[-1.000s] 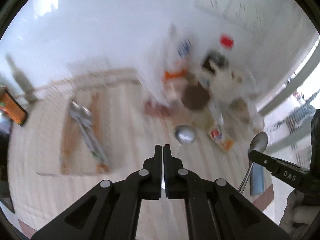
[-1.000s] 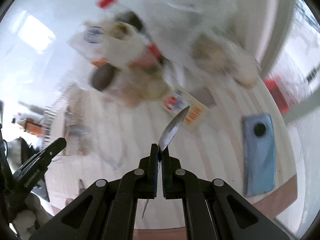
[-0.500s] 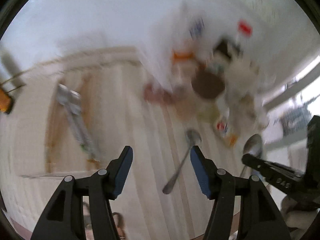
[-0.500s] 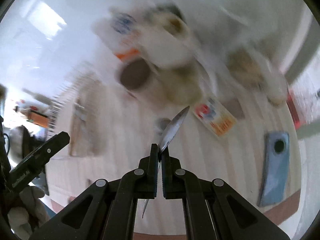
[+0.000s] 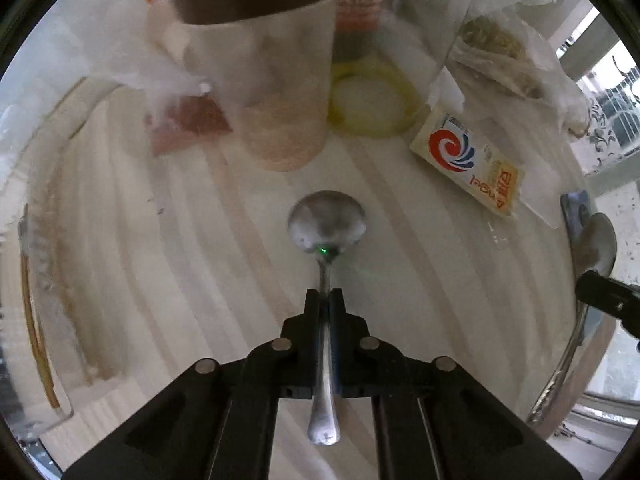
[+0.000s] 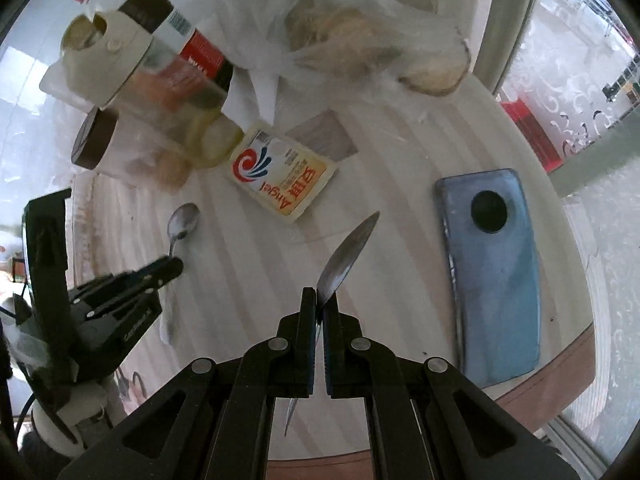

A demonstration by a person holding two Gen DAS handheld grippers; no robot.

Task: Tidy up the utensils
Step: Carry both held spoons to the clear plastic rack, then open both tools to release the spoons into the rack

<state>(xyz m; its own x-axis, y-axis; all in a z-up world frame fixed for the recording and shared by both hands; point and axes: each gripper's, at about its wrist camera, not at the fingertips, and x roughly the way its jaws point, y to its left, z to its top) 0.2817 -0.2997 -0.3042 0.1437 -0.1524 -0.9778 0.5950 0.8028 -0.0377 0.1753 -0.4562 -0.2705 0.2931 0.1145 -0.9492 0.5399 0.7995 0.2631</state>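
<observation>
Metal spoon [image 5: 326,228] lay on tabletop [image 5: 180,240]. Half second before, our left gripper [image 5: 325,298] stood wide above it. We saw its jaws just close on handle. Right gripper [image 6: 319,300] kept second spoon [image 6: 349,254] pinched tight. Both spoons caught; next, lift and sort.

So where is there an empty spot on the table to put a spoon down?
Bare wood lies between the yellow packet and the blue phone, in front of the right gripper. There is more to the left of the spoon that the left gripper grips. The back is crowded with jars and plastic bags.
</observation>
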